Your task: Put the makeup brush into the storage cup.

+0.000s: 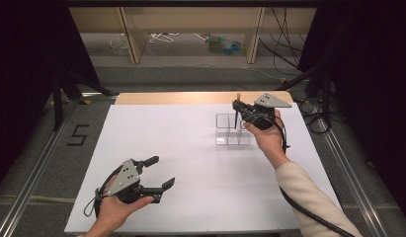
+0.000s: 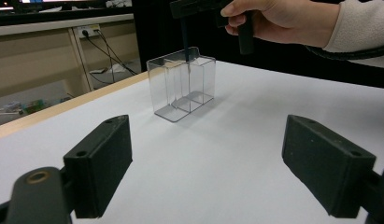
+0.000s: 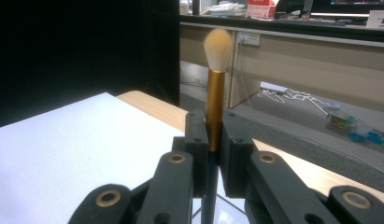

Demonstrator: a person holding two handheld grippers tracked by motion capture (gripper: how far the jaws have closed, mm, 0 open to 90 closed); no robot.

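We pinch the makeup brush (image 3: 215,88) upright in our right gripper (image 1: 238,107) over the clear organizer (image 1: 232,130), left gripper (image 1: 158,173) idle with jaws wide

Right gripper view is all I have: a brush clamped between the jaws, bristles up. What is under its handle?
Observer: The makeup brush hangs above a clear acrylic organizer, its dark handle end dipping into a compartment.
Operator: How many compartments?
Observer: Three show in the left gripper view, side by side; the organizer stands upright on the white table.
Operator: And the other gripper?
Observer: The left gripper is at the near left of the table, jaws wide open, nothing between them, apart from the organizer.
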